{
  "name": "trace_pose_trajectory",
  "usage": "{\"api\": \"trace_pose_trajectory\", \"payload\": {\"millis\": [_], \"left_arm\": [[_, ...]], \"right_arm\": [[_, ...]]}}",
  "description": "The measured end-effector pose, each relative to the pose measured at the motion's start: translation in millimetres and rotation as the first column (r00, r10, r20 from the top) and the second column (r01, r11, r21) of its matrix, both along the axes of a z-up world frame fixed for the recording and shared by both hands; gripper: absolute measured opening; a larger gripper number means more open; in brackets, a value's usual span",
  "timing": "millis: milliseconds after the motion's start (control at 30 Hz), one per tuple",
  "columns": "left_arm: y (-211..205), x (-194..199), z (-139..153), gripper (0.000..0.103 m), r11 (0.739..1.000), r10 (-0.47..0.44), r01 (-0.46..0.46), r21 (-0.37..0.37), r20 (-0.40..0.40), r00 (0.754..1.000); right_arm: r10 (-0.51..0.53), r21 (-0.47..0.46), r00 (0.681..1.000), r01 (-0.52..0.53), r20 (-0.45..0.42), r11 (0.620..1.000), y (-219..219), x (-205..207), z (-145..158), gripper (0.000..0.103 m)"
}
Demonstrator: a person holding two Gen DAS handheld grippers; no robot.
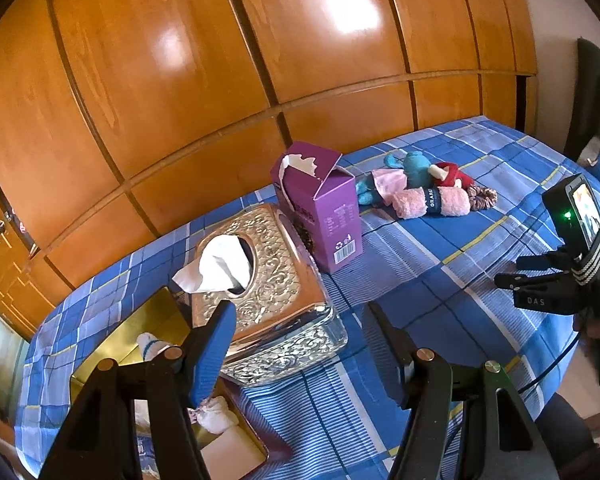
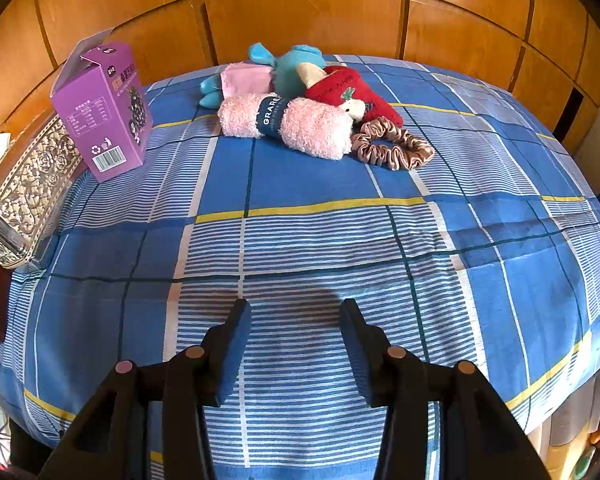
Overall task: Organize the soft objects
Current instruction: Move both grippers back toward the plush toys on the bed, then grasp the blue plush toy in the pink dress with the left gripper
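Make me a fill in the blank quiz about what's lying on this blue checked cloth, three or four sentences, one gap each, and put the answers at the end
1. The open-topped cardboard box standing beside the ornate tissue holder is ____ in colour.
2. The band around the rolled pink towel is dark ____.
3. The satin scrunchie lies on the cloth, touching the end of the rolled ____.
4. Nothing is between the fingers of the right gripper; its jaws stand ____.

Missing words: purple; blue; towel; open
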State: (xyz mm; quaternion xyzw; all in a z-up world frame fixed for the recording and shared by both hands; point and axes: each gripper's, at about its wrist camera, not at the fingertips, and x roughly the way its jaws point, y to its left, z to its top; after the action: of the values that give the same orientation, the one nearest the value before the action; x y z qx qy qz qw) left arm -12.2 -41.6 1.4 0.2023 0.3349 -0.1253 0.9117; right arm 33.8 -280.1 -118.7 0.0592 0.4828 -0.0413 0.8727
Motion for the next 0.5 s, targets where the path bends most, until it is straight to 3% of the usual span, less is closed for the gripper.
{"api": "trace_pose_trajectory", "payload": {"millis": [500], "left_arm": [[-31.2,12.6,-0.3,0.066,0.997,-0.075,0.075,0.018,-0.017,0.997]], "right_arm": [[-0.001,-0.001,1.0,0.001,-0.004,1.0,-3.3,-0.5,2.5,0.05]]}}
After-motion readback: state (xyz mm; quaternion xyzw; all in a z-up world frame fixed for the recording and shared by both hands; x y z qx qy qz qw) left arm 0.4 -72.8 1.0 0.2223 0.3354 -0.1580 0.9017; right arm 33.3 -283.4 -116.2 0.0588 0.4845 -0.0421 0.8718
